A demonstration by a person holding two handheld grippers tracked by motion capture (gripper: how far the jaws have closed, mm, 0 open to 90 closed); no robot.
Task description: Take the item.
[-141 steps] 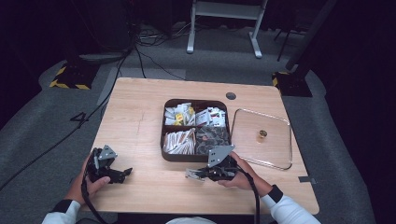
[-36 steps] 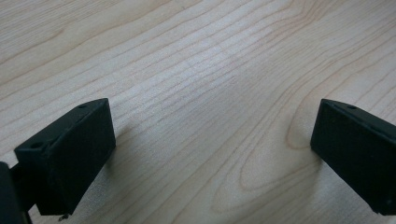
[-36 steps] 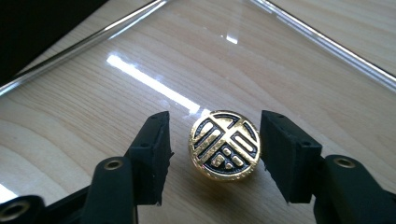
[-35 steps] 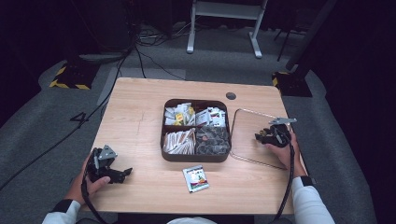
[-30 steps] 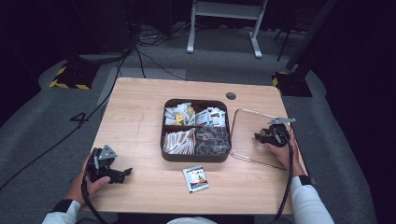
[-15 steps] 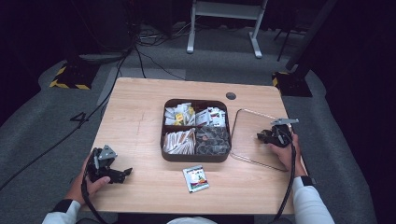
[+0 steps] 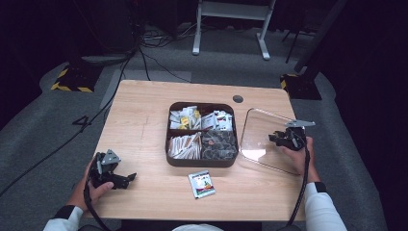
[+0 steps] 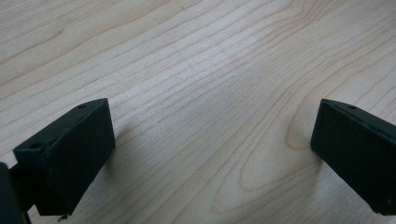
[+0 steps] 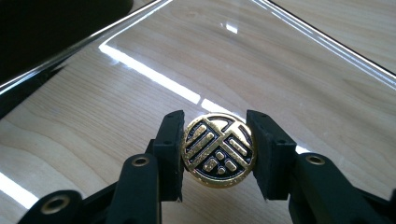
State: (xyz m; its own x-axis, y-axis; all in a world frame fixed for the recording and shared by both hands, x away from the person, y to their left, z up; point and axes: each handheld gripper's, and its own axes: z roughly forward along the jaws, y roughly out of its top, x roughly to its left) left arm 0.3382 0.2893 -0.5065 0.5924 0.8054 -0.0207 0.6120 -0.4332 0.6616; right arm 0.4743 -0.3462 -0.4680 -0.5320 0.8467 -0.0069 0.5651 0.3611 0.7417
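Note:
A clear square lid (image 7: 260, 144) lies on the table to the right of a dark brown box (image 7: 200, 163) with several compartments of sachets and packets. My right gripper (image 7: 275, 138) is over the lid, shut on its round black-and-gold knob (image 9: 218, 150). Both jaws of the right gripper (image 9: 218, 154) press the knob's sides. A small printed packet (image 7: 202, 184) lies on the table in front of the box. My left gripper (image 7: 126, 180) rests at the table's front left. In its own view the left gripper (image 8: 212, 154) is open over bare wood, holding nothing.
The wooden table (image 7: 139, 115) has a dark round cable hole (image 7: 237, 98) behind the box. Cables and a yellow-and-black striped block (image 7: 72, 79) lie on the grey floor to the left. White stand legs (image 7: 231, 24) are beyond the table.
The right gripper left the packet in front of the box and moved right to the lid's knob. Over the last second it barely shifted. The left gripper has stayed put.

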